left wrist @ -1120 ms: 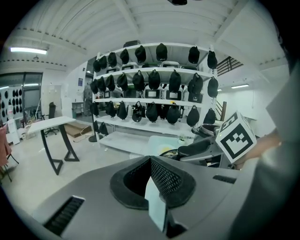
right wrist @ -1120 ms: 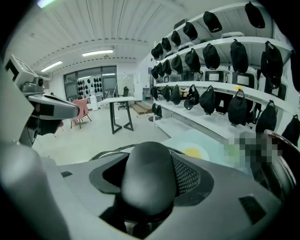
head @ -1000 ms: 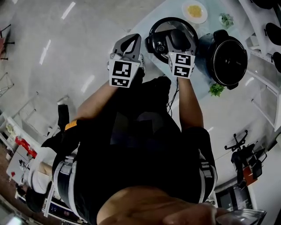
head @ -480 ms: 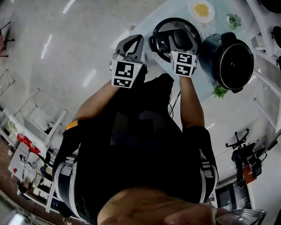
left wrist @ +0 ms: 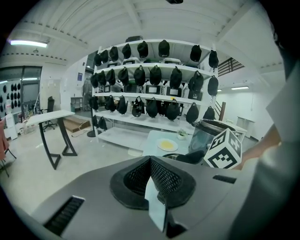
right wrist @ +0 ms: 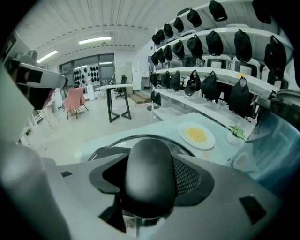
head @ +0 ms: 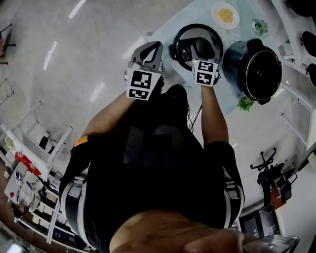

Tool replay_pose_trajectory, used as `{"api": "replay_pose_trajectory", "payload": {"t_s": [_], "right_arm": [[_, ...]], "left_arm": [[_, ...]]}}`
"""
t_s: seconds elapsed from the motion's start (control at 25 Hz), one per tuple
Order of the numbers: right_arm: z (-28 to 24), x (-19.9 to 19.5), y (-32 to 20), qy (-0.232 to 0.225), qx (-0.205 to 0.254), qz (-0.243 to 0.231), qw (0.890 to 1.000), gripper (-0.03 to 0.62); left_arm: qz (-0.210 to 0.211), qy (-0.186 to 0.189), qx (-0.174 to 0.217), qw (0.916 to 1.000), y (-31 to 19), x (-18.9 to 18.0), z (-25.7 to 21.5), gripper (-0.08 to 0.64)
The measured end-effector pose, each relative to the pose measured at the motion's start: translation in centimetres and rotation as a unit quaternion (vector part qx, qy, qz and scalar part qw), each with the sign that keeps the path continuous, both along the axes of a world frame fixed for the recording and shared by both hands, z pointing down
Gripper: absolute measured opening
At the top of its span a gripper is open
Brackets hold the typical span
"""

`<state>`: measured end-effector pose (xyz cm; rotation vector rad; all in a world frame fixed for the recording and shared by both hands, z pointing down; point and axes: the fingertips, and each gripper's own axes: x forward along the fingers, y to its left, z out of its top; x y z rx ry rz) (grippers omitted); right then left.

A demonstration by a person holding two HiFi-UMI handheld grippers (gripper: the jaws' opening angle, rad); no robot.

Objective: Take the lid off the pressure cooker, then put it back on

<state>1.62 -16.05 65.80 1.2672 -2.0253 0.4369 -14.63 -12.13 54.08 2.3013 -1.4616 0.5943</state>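
Writing: no brand could be read. A small label (right wrist: 127,224) under the handle was too fine to make out, and the marker cubes (head: 140,84) bore only black-and-white squares.
Right tongs (right wrist: 150,180) (head: 200,49): closed on the lid's black handle (right wrist: 149,161), one jaw on either side of it.
Left tongs (left wrist: 151,164) (head: 148,52): jaws pressed together with nothing between them, held in the air to the left of the lid and clear of it.
Lid (head: 197,29) (right wrist: 117,140): off the cooker, over the pale tabletop (right wrist: 154,129). Whether it rested there or hung just above could not be told.
Pressure cooker (head: 256,66) (right wrist: 276,136): uncovered, just right of the lid.
Plate (head: 225,15) (right wrist: 197,136): held yellow food, beyond the lid.
Potted plant (head: 260,25) (right wrist: 236,132): beyond the lid, right of the plate.
Shelves (left wrist: 150,93): far behind the lid, hung with dark bags.
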Motion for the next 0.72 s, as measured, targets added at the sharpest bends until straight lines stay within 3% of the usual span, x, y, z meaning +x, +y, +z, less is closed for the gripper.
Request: {"api": "replay_pose_trajectory", "payload": {"t_s": [0.32, 0.52, 0.72], "right_arm": [[-2.1, 0.3, 0.3, -0.011, 0.002, 0.011, 1.000, 0.304], [-7.6, 0.2, 1.9, -0.050, 0.035, 0.014, 0.998, 0.302], [-14.1, -0.5, 5.0, -0.083, 0.073, -0.012, 0.994, 0.271]], "left_arm": [[-0.011, 0.008, 0.017, 0.9998, 0.7, 0.2, -2.6, 0.007], [-0.015, 0.013, 0.039, 0.9990, 1.7, 1.5, -5.5, 0.006], [-0.034, 0.023, 0.056, 0.9976, 4.2, 3.3, -8.1, 0.006]]}}
